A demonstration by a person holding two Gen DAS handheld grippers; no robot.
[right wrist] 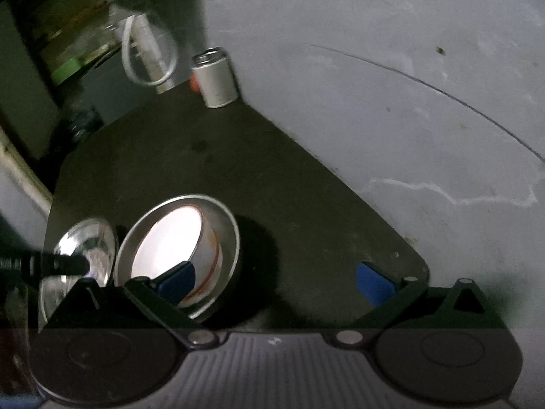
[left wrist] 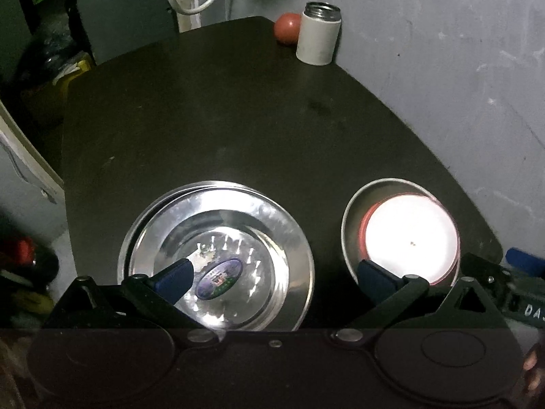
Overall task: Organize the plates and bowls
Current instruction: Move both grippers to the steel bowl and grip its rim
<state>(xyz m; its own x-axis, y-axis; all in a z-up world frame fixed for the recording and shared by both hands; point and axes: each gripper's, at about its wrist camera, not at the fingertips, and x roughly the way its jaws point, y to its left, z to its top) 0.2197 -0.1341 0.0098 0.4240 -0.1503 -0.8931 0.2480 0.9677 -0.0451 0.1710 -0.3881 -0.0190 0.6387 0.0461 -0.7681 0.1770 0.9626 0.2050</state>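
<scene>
Both grippers — left gripper [left wrist: 277,274], right gripper [right wrist: 276,281] — gaped wide, holding nothing. Stacked steel plates [left wrist: 218,252] sat lower centre; steel bowl [left wrist: 398,235] lower right, its pale inner bowl [left wrist: 410,240] glare-washed.

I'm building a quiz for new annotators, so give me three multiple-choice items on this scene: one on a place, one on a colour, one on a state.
1. Where does the white flask stand?
A. at the table's far corner, by the wall
B. inside the steel bowl
C. on the steel plates

2. What colour is the rim of the small bowl nested in the steel bowl?
A. green
B. red
C. yellow

3. How is the left gripper?
A. shut on a plate
B. shut on the flask
C. open, holding nothing

Answers: 1 A, it stands beside a red ball at the far corner. 2 B, a red edge shows. 3 C, its fingers stand wide apart above the steel plates.
</scene>
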